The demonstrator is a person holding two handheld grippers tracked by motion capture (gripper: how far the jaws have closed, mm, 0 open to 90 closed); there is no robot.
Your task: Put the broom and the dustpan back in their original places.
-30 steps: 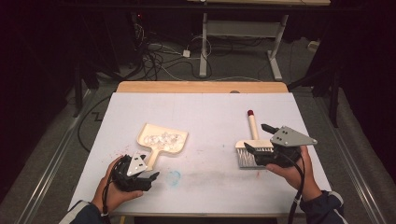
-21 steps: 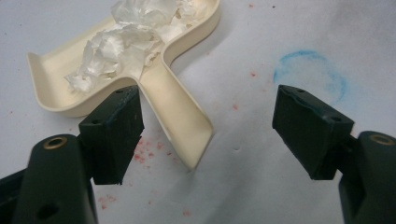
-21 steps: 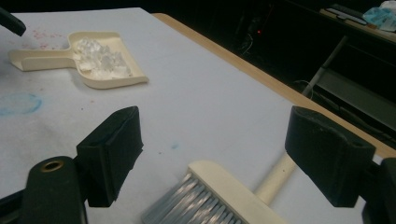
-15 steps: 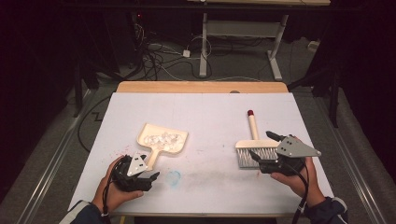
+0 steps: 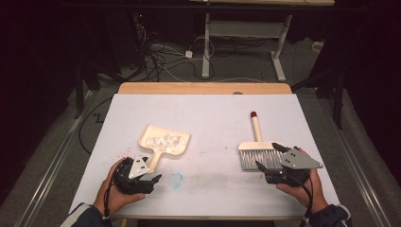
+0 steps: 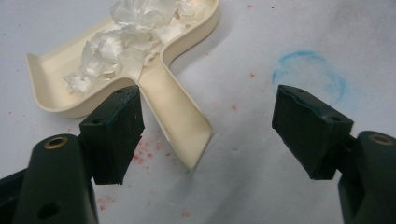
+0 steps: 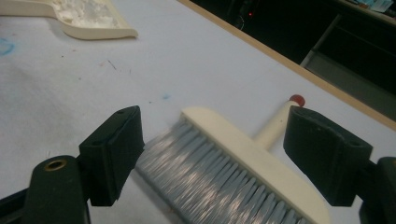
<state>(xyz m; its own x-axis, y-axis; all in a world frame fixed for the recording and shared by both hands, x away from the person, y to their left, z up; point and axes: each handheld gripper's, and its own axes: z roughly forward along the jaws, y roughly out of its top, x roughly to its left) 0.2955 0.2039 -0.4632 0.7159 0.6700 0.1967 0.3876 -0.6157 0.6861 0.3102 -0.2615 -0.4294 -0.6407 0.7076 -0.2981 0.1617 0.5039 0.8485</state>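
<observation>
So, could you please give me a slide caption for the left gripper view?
Open left gripper poised at the handle of a cream dustpan holding crumpled white scraps.

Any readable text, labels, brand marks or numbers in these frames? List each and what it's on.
None: no word, number or brand mark is readable in any view.
The dustpan and the brush are plain, with no print showing.
The blue ring on the table cover is a smudged stain, not a sign.
The left claw and right claw carry no marking.
</observation>
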